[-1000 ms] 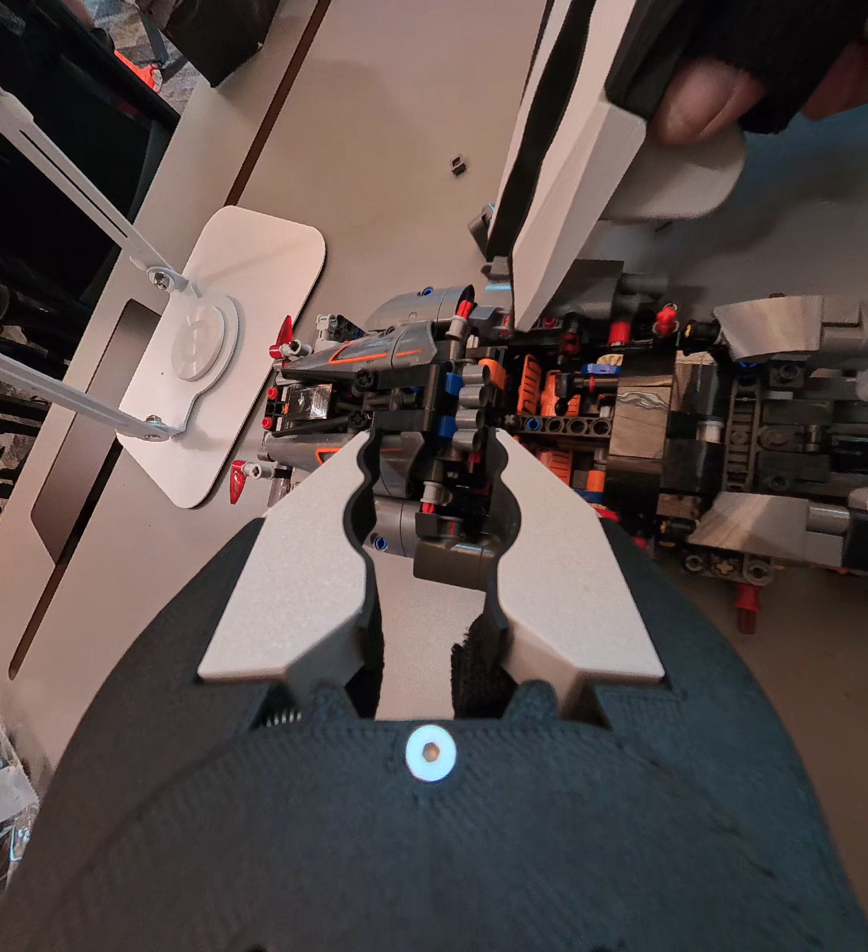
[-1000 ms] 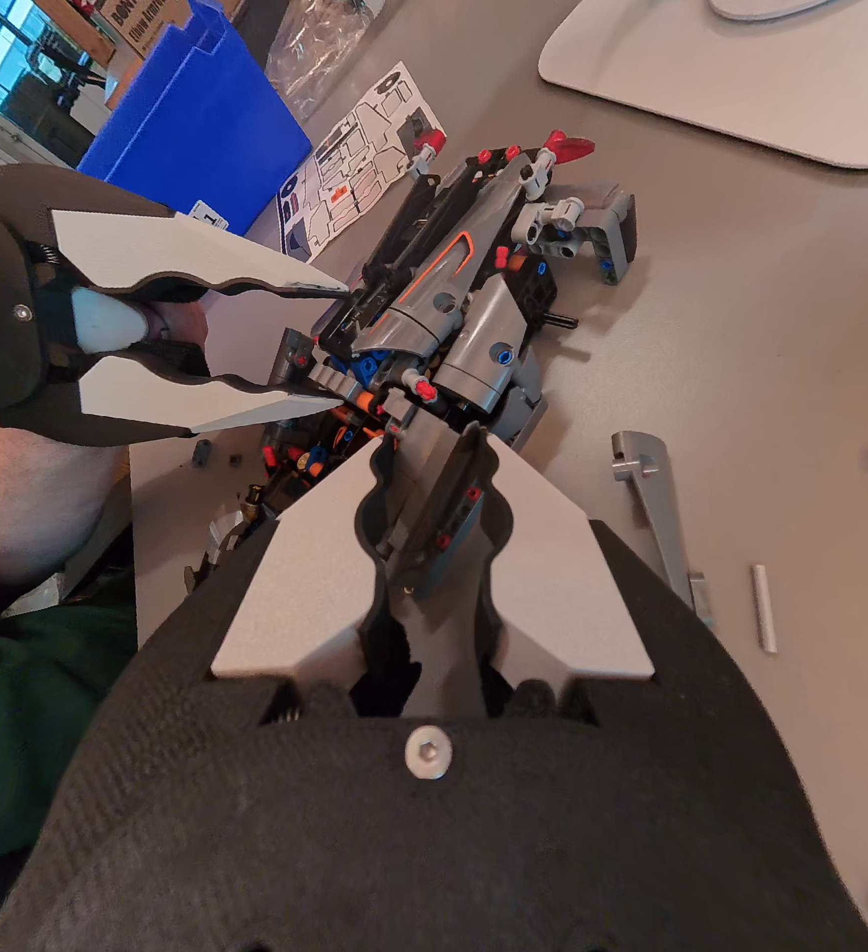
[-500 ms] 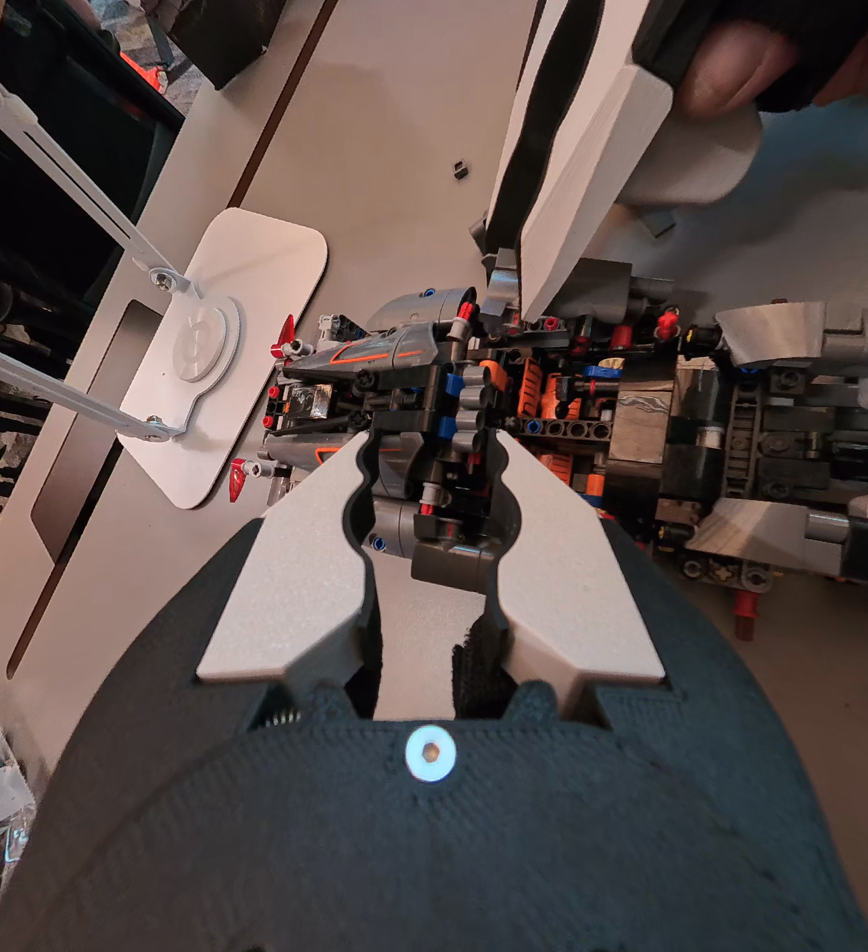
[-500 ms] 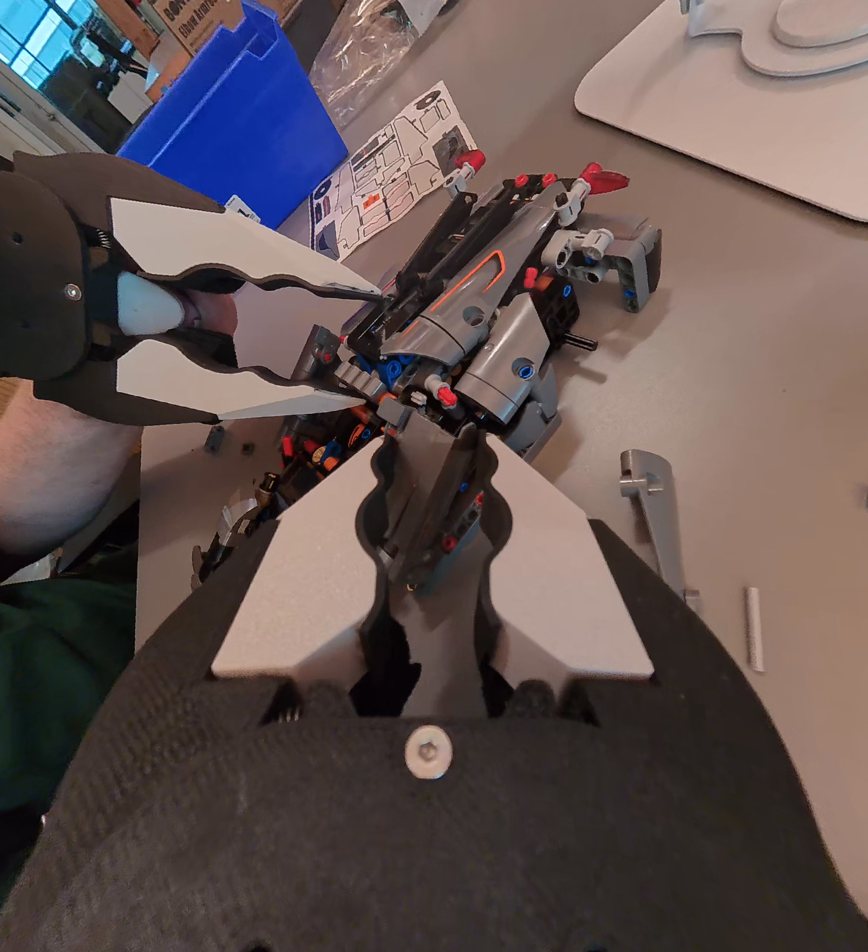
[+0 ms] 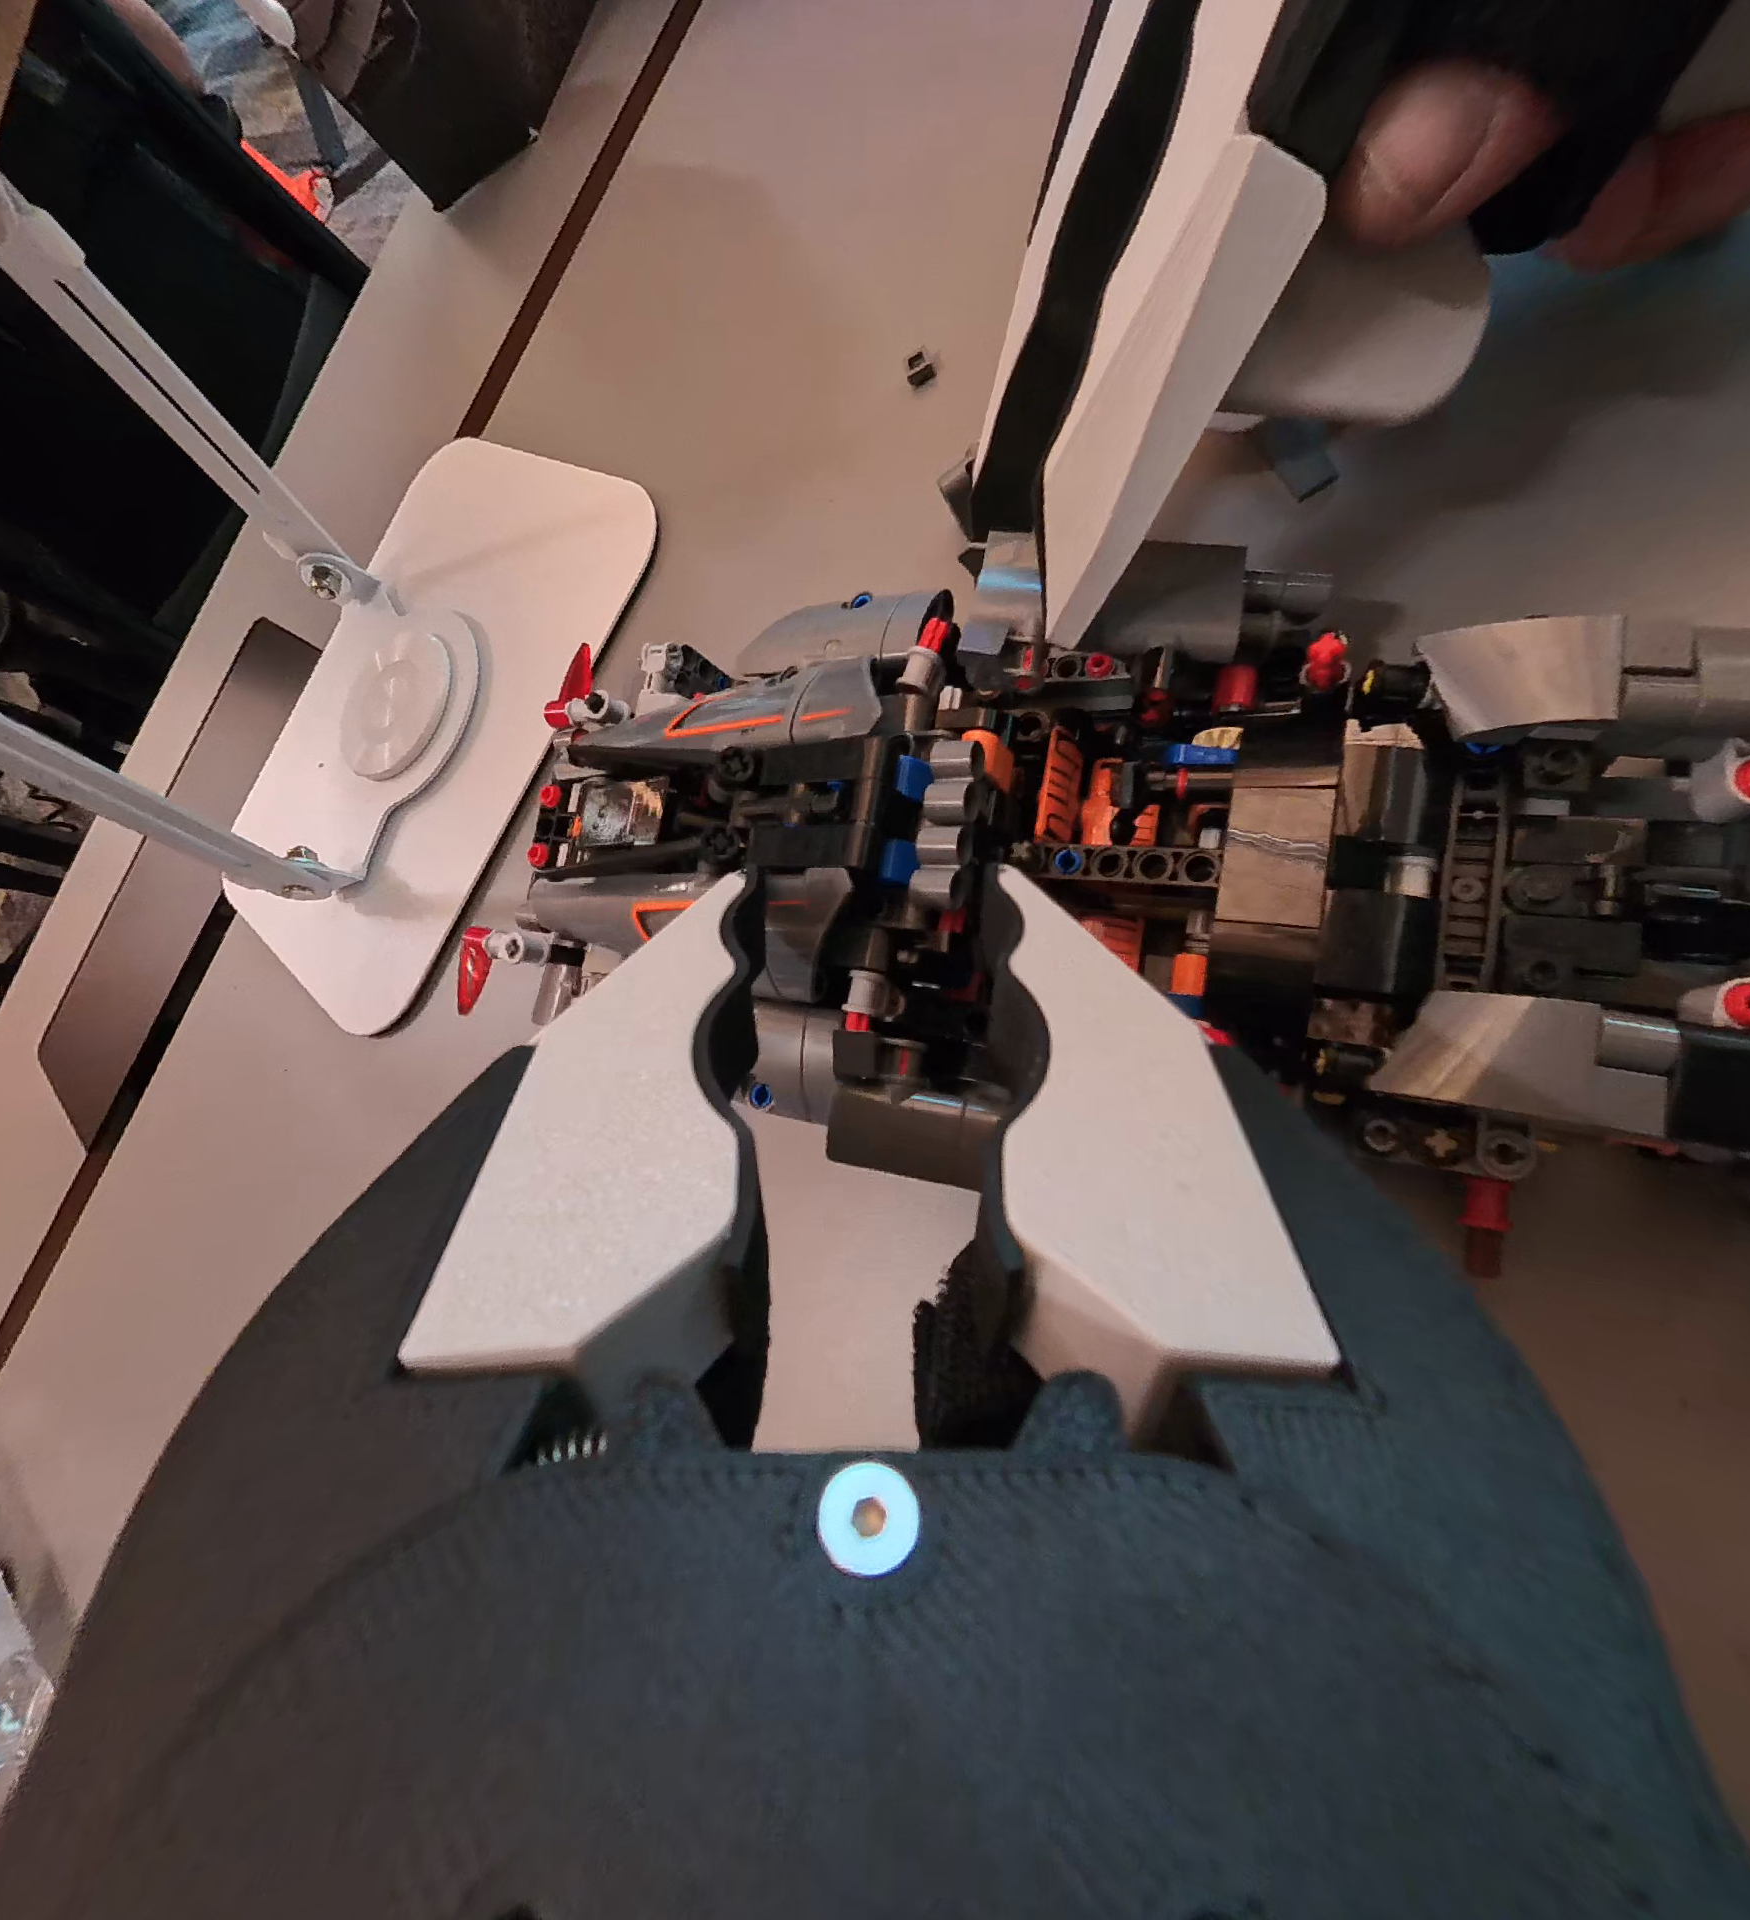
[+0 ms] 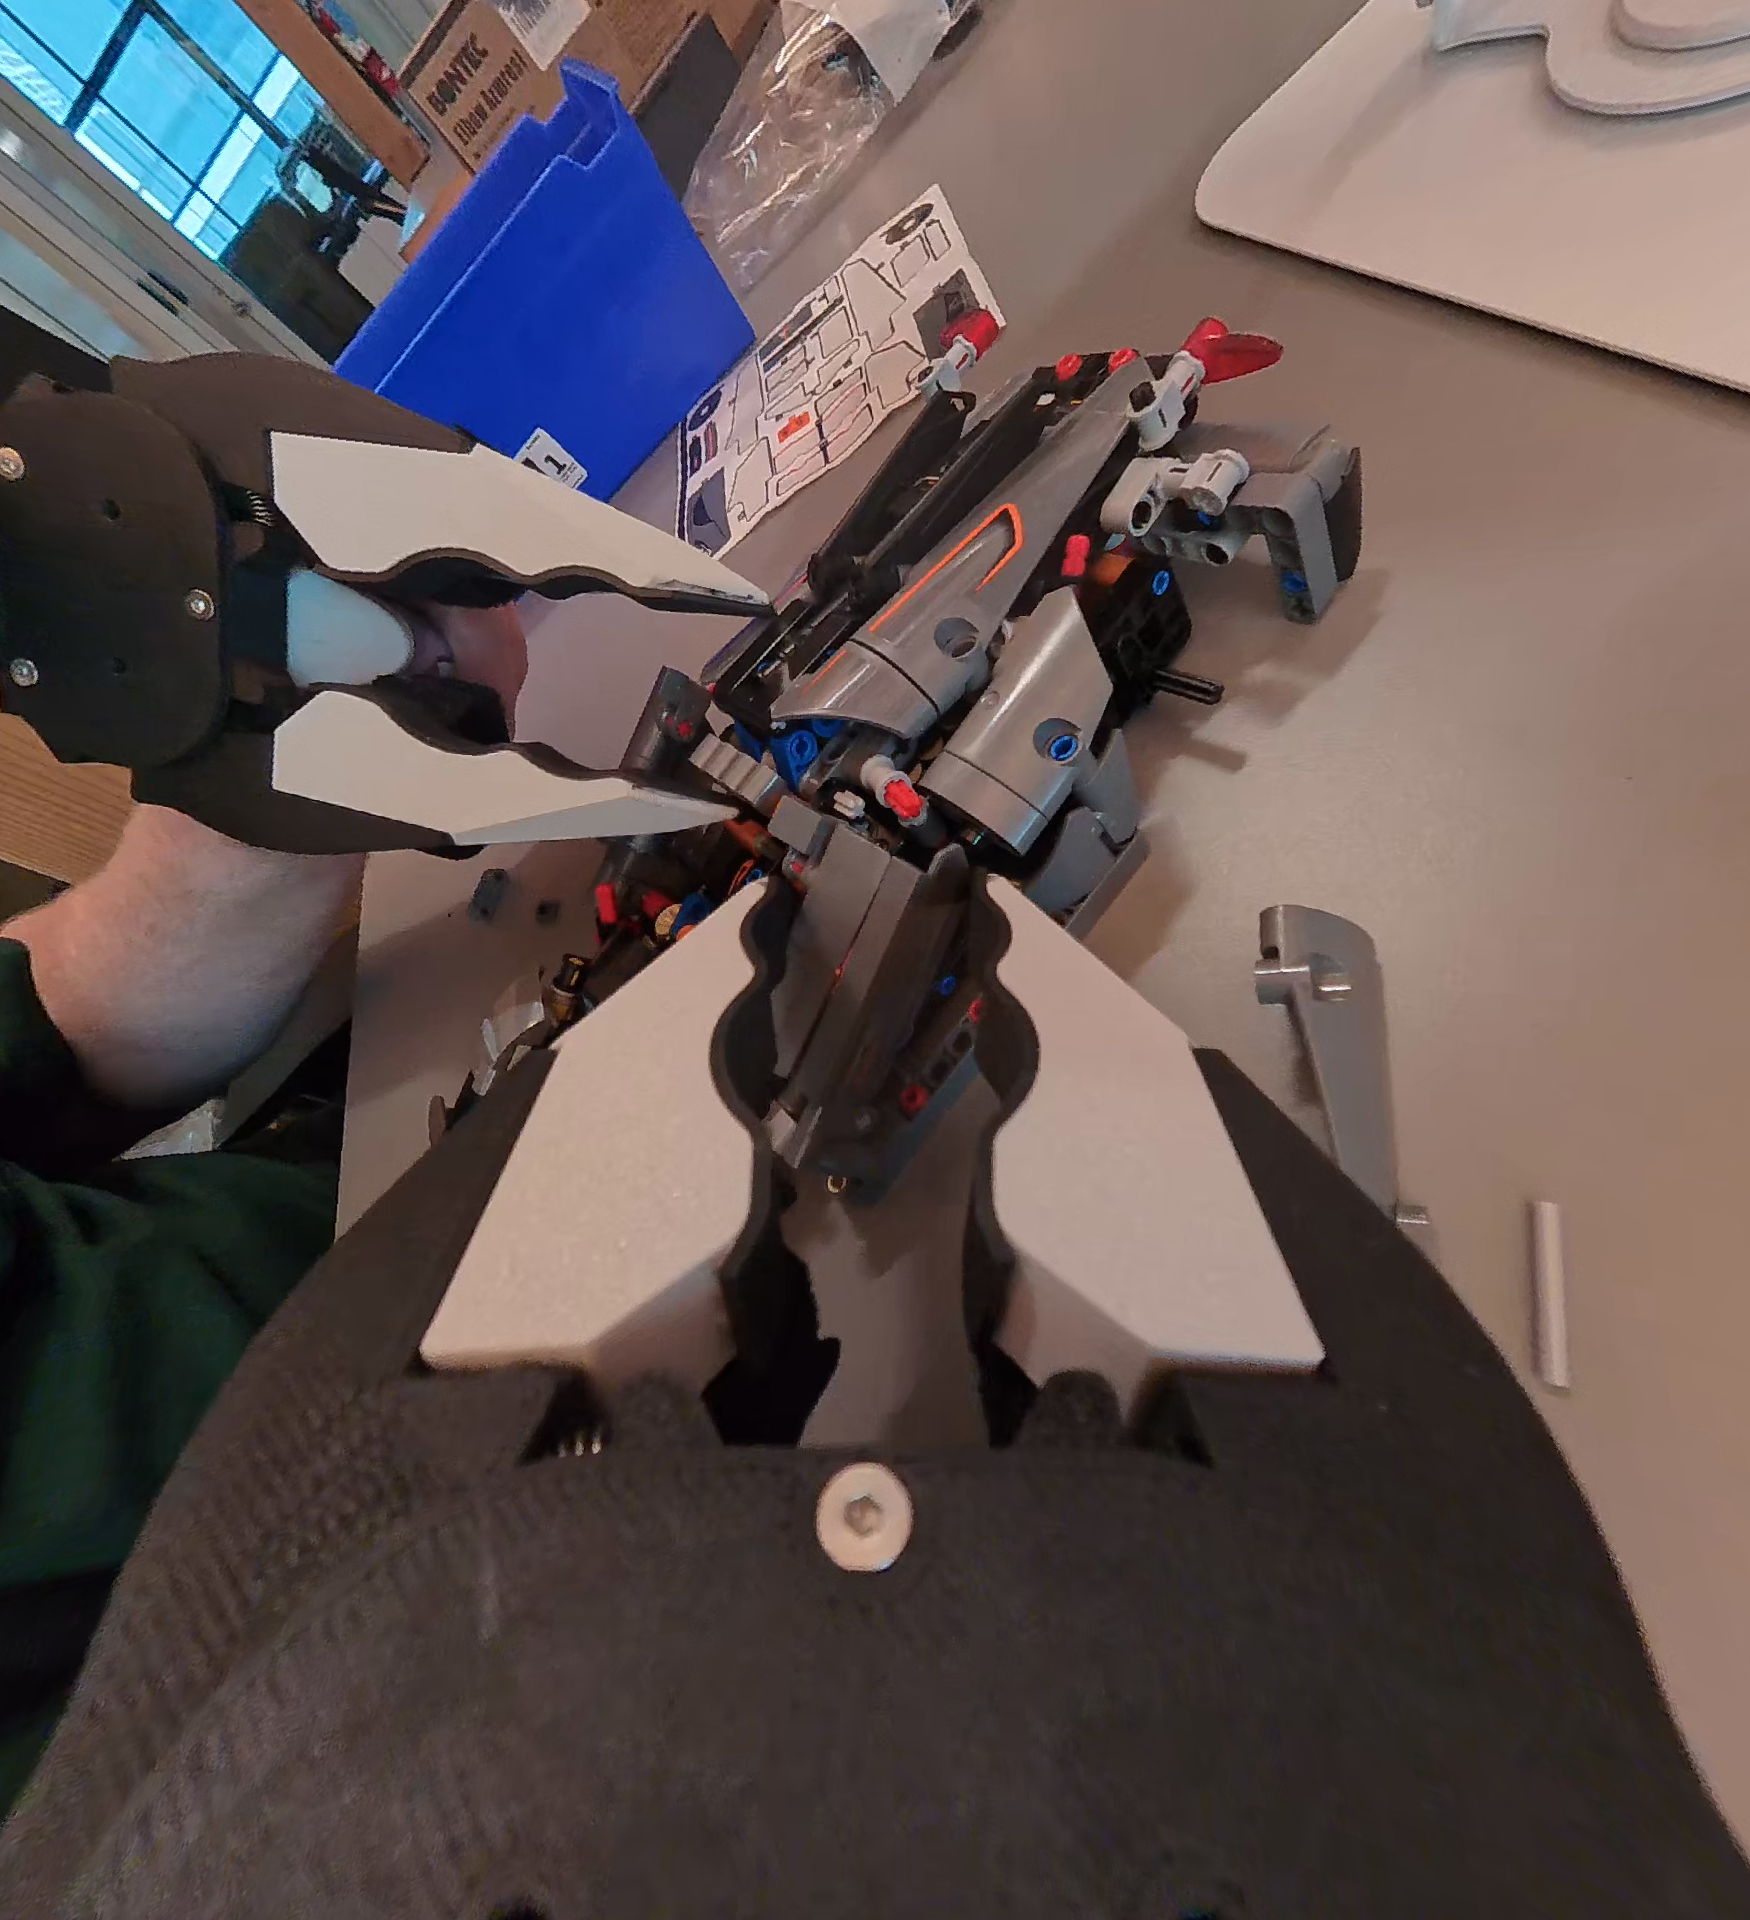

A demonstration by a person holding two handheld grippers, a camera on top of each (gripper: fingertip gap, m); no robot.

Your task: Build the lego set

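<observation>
A long grey, black and orange Lego car model [image 5: 1110, 790] lies on the table and also shows in the right wrist view [image 6: 964, 644]. My left gripper [image 5: 871, 904] is shut across the model's rear section, with one finger on each side. It shows from the side in the right wrist view [image 6: 746, 707]. My right gripper [image 6: 876, 904] is shut on a dark grey panel assembly [image 6: 871, 1018] and holds it against the model's side. In the left wrist view the right gripper [image 5: 1016, 582] comes down from the top onto the model's far edge.
A white stand base [image 5: 435, 727] lies behind the model. A blue bin [image 6: 559, 312] and a sticker sheet [image 6: 850, 364] are at the back left. A loose grey curved piece [image 6: 1338, 1049] and a light grey rod [image 6: 1546, 1299] lie to the right. A small black piece [image 5: 918, 366] lies on the table. The left gripper's tips are roughly 6 cm from the right gripper's. The loose grey curved piece [image 6: 1338, 1049] lies around 7 cm away from my right fingertips.
My right gripper has tilted and shifted slightly with the grey panel still at the model's side. The left gripper and the model have stayed put.
</observation>
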